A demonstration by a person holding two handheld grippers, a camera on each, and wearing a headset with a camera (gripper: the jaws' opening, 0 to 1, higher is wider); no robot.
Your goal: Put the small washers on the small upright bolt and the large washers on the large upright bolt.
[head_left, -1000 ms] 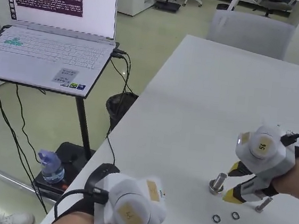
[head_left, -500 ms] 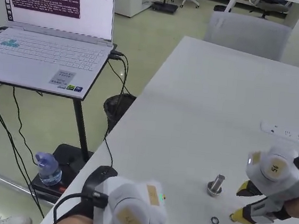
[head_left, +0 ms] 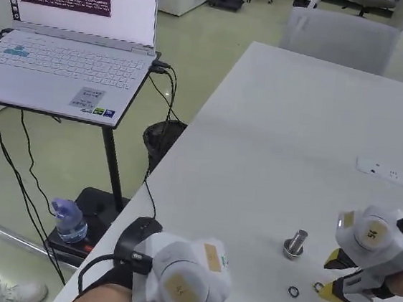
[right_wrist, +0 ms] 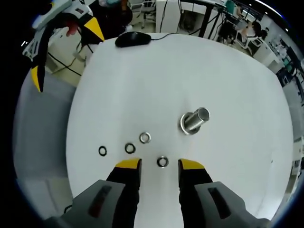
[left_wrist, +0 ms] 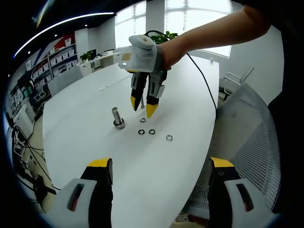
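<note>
The large bolt (head_left: 294,244) stands upright on the white table (head_left: 274,144). To its right my right gripper (head_left: 330,276) hangs open, tips down, over several small washers (head_left: 293,291) lying flat. In the right gripper view one washer (right_wrist: 162,161) lies on the table between the yellow fingertips (right_wrist: 128,164), untouched, with more washers (right_wrist: 145,137) just beyond and the large bolt (right_wrist: 194,120) to the right. My left gripper (left_wrist: 160,164) is open wide and holds nothing, well short of the bolt (left_wrist: 117,117) and washers (left_wrist: 152,131). Its white body (head_left: 180,282) sits at the table's near edge.
A laptop (head_left: 58,71) on a stand is off the table's left edge, with cables and a water bottle (head_left: 69,221) on the floor. A power strip (head_left: 393,175) lies at the right, a grey chair (head_left: 339,39) at the far end, a black mouse (right_wrist: 133,39) near the edge.
My right gripper has drawn back from beside the large bolt and come down over the washers, now covering the small bolt. The left gripper has stayed put.
</note>
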